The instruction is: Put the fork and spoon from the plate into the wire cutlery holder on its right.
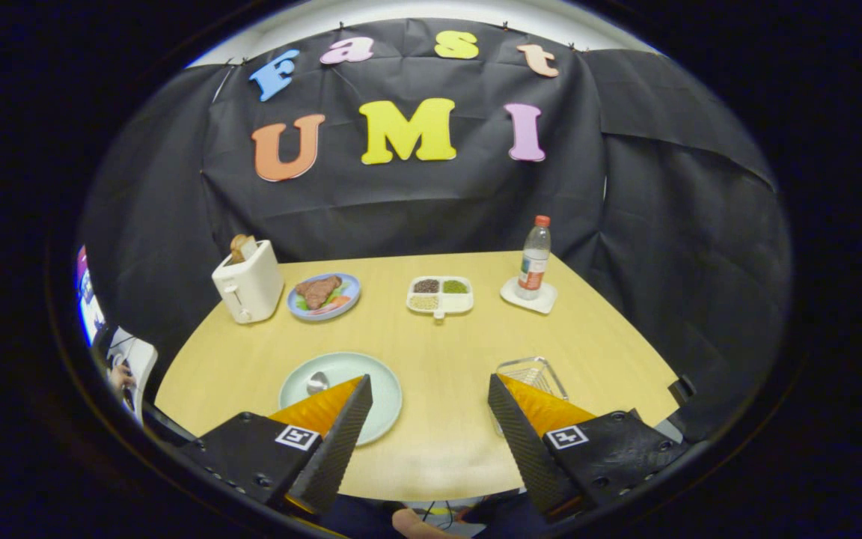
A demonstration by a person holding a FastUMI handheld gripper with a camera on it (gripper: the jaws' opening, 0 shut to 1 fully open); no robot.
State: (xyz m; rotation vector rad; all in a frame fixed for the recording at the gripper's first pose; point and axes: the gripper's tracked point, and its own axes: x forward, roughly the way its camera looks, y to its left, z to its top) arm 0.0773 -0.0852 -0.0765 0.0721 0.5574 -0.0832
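A pale green plate lies on the wooden table near its front edge, partly covered by my left finger. A spoon's bowl rests on the plate, its handle hidden behind that finger; I cannot make out the fork. The wire cutlery holder stands to the plate's right, just beyond my right finger, which hides its near side. My gripper hovers above the table's front edge, open wide, with nothing between its fingers.
Farther back on the table stand a white toaster with bread, a blue plate of food, a white divided dish and a water bottle on a white coaster. A black cloth wall closes the back.
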